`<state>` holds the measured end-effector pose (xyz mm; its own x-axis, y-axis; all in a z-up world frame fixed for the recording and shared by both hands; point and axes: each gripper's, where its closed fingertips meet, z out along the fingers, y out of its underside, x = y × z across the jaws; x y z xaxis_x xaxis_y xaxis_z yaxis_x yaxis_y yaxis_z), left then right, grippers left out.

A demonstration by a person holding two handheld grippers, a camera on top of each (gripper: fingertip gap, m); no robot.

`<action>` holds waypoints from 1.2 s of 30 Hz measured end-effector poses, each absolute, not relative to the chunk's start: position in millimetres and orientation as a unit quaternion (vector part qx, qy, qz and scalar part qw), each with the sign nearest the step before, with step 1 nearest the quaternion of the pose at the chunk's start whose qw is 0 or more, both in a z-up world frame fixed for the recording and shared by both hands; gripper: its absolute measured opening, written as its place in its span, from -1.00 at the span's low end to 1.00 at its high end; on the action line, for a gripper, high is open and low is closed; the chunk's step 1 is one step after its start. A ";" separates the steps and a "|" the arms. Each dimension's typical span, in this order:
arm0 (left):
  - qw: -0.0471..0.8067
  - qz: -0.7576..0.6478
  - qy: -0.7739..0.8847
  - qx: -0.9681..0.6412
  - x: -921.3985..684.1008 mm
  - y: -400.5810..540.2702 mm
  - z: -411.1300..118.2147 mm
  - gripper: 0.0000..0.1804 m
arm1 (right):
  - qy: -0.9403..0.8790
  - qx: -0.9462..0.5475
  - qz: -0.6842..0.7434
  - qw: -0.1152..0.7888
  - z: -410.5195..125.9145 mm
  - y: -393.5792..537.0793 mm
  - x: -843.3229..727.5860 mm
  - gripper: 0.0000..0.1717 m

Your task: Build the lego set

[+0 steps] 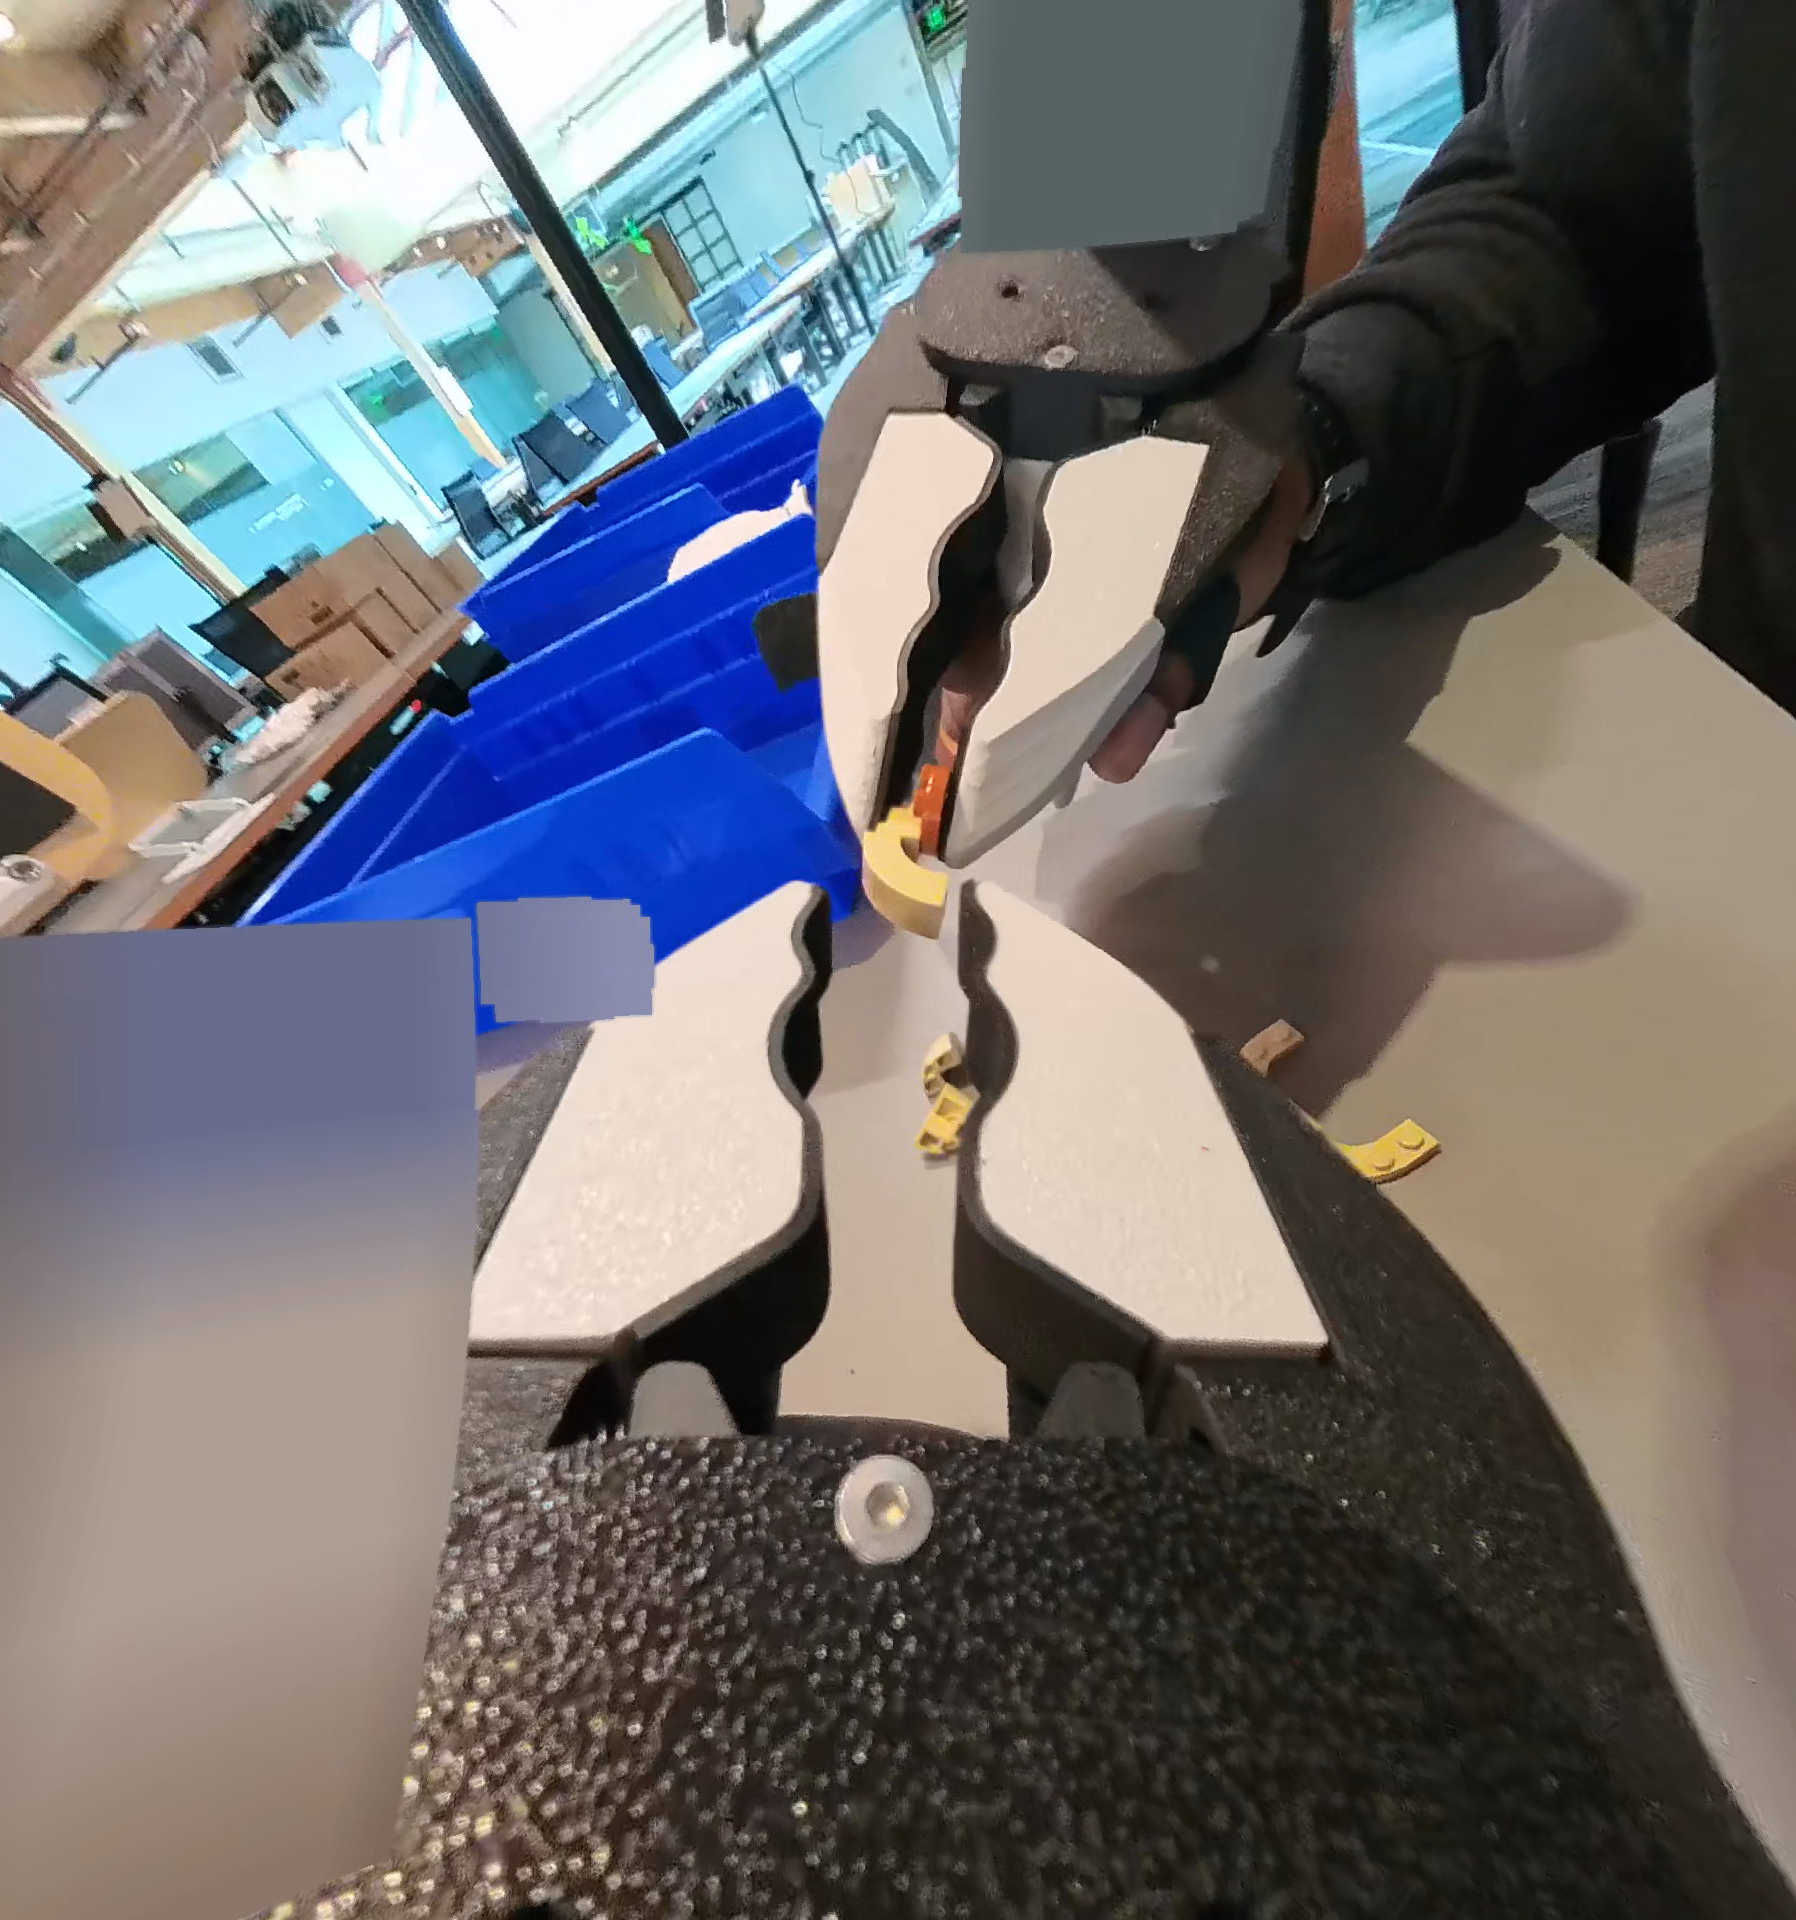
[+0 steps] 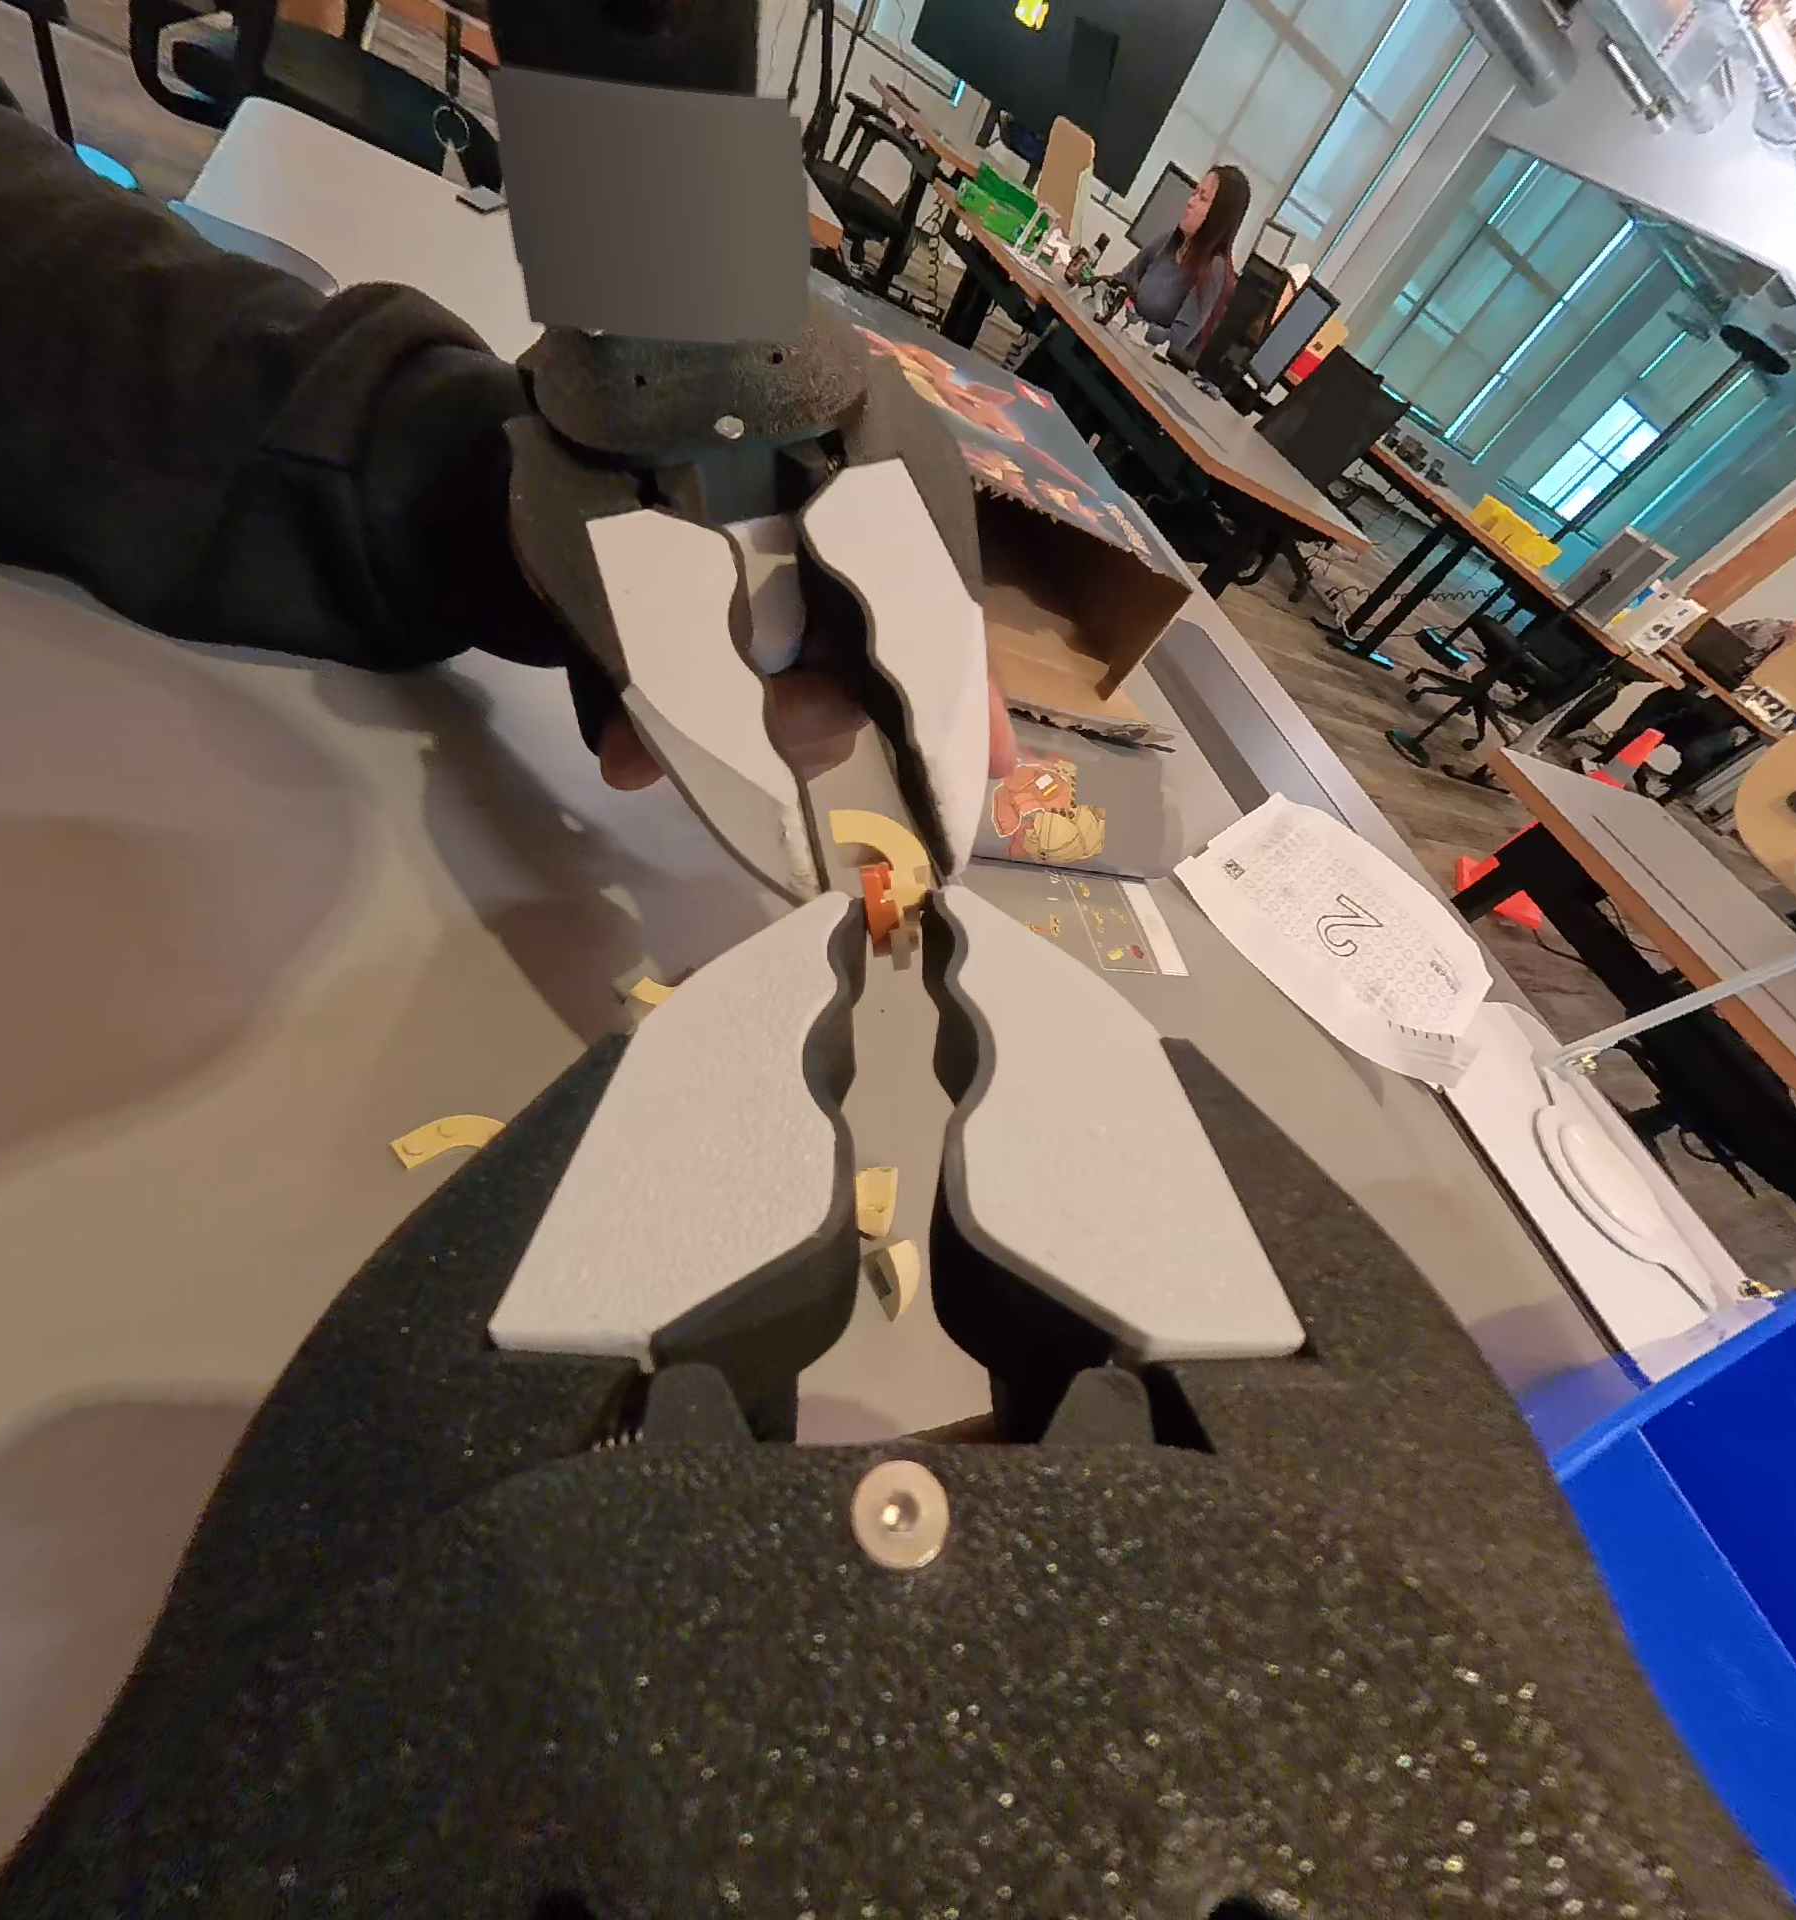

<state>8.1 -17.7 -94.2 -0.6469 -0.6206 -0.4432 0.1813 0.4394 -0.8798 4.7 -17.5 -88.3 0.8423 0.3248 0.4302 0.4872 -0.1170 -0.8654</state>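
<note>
My right gripper [image 2: 896,914] is shut on a small brick assembly: an orange round piece [image 2: 878,899] joined to a tan arch [image 2: 873,836]. It is held above the grey table [image 2: 250,831]. In the left wrist view the right gripper [image 1: 915,831] comes down from above, with the orange piece [image 1: 930,800] between its fingers and the tan arch [image 1: 904,873] jutting below. My left gripper [image 1: 894,904] is open; its tips sit either side of the arch with a gap, not pressing. It also shows in the right wrist view [image 2: 881,873].
Loose tan pieces [image 1: 946,1101] and a yellow curved plate [image 1: 1387,1148] lie on the table below. Blue bins [image 1: 613,727] stand to the left. An instruction booklet [image 2: 1081,821], an open cardboard box [image 2: 1070,582] and a white bag [image 2: 1341,935] lie farther off. Both grippers' tips are close together, under 4 cm apart.
</note>
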 end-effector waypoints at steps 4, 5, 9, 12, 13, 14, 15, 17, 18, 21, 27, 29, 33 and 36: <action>0.404 -0.513 0.746 -0.129 5.4 -22.0 -90.6 -0.80 | -0.267 -0.742 -0.057 0.612 -86.5 -17.8 4.1 -0.88; 0.409 -0.511 0.745 -0.128 6.0 -21.7 -90.2 -0.80 | -0.268 -0.743 -0.054 0.611 -87.0 -17.8 3.7 -0.88; 0.413 -0.511 0.744 -0.124 5.8 -22.3 -89.9 -0.83 | -0.264 -0.741 -0.033 0.616 -86.1 -17.9 0.9 -0.88; 0.417 -0.515 0.739 -0.120 5.0 -22.9 -88.2 -0.84 | -0.255 -0.740 -0.006 0.623 -84.3 -17.9 0.2 -0.88; 0.417 -0.513 0.741 -0.121 5.4 -22.6 -88.7 -0.84 | -0.254 -0.742 -0.001 0.620 -85.3 -17.5 0.0 -0.88; 0.414 -0.510 0.745 -0.121 5.3 -21.9 -90.3 -0.84 | -0.257 -0.744 0.000 0.617 -87.0 -17.0 0.0 -0.88; 0.412 -0.507 0.747 -0.124 6.0 -20.8 -91.6 -0.85 | -0.257 -0.746 -0.001 0.614 -88.2 -16.1 1.0 -0.88; 0.409 -0.505 0.748 -0.132 7.7 -18.5 -93.3 -0.85 | -0.261 -0.754 0.013 0.602 -93.4 -15.3 1.0 -0.77; 0.410 -0.506 0.746 -0.138 8.8 -16.1 -92.6 -0.85 | -0.261 -0.765 0.021 0.588 -98.9 -14.5 2.5 -0.68; 0.418 -0.506 0.739 -0.151 10.6 -3.9 -88.9 -0.85 | -0.261 -0.791 0.045 0.551 -115.6 -14.3 6.6 -0.60; 0.442 -0.475 0.742 -0.169 14.4 19.1 -88.3 -0.85 | -0.280 -0.841 0.033 0.461 -159.3 -15.4 10.8 -0.67; 0.444 -0.467 0.746 -0.169 15.2 20.0 -90.7 -0.85 | -0.284 -0.852 0.020 0.439 -171.0 -14.6 8.9 -0.73; 0.443 -0.463 0.751 -0.160 15.0 15.6 -93.5 -0.85 | -0.275 -0.866 0.016 0.417 -182.7 -9.8 1.7 -0.77; 0.443 -0.466 0.750 -0.155 14.0 13.1 -92.8 -0.85 | -0.266 -0.873 0.011 0.408 -187.4 -4.6 0.8 -0.77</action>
